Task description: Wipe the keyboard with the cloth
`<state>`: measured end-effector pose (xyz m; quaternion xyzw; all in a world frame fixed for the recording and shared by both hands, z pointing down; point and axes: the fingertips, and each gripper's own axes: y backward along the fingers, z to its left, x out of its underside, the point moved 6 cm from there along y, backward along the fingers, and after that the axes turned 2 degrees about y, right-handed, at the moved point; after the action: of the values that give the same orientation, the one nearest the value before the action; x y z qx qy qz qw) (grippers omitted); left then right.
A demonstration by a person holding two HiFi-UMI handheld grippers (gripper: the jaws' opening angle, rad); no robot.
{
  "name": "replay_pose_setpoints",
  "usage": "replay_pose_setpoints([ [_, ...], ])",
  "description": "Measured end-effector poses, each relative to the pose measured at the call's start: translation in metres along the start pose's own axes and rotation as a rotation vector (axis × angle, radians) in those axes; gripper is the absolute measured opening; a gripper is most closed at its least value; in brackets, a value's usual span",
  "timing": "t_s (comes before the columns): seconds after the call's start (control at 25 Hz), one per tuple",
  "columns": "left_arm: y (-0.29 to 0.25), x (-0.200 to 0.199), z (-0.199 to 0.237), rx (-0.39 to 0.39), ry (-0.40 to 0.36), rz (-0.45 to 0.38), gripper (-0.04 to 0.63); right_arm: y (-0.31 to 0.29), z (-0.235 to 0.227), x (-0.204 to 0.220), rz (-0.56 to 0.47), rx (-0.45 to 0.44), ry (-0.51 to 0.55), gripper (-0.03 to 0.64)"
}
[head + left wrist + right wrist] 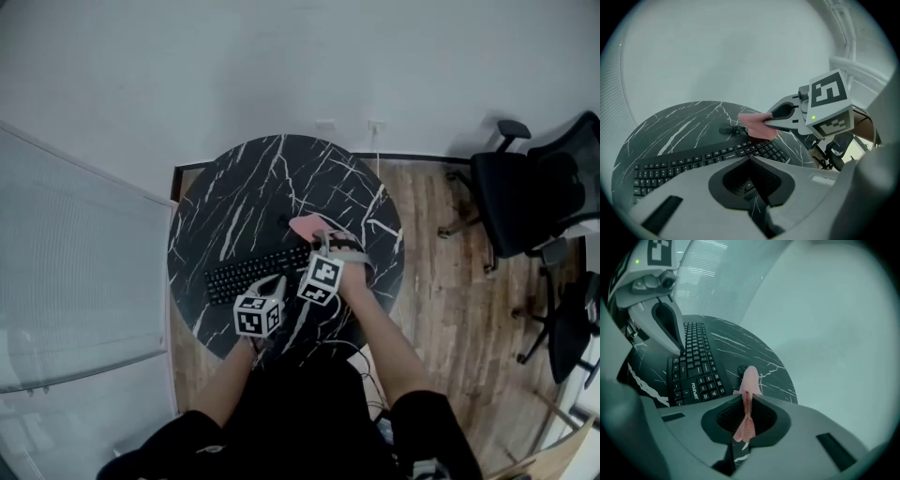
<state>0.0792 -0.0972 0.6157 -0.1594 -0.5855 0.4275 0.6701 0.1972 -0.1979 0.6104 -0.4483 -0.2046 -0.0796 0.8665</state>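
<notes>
Over the keyboard (255, 273), right tongs (746, 398) clench the cloth (750, 378); left tongs (750, 161) hover clenched, empty.

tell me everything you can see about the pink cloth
The pink cloth is thin and finely textured. It is bunched into a narrow fold, pinched in the shut jaws of the right hand-held gripper, free end sticking forward. It sits by the right end of the keyboard, over the marbled table; whether it touches either cannot be told.

FREE: far half of surface (234, 187) beyond keyboard (246, 277) | OBSTACLES: cable tangle (732, 131) just past keyboard; left hand-held gripper (275, 281) and right hand-held gripper (324, 242), pinching cloth (307, 225), near together at keyboard's right end | EDGES: wall (281, 56) behind; ribbed panel (75, 262) at left
</notes>
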Motion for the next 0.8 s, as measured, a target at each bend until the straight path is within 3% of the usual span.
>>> replay_pose_setpoints([
  [0.36,-0.007,0.011,0.012,-0.015,0.045,0.050,-0.002,-0.036,0.047,0.000,0.012,-0.218,-0.023,0.014],
  [0.8,-0.009,0.016,0.005,-0.004,0.028,0.069,-0.002,-0.025,0.059,0.008,0.012,-0.254,-0.049,0.014],
])
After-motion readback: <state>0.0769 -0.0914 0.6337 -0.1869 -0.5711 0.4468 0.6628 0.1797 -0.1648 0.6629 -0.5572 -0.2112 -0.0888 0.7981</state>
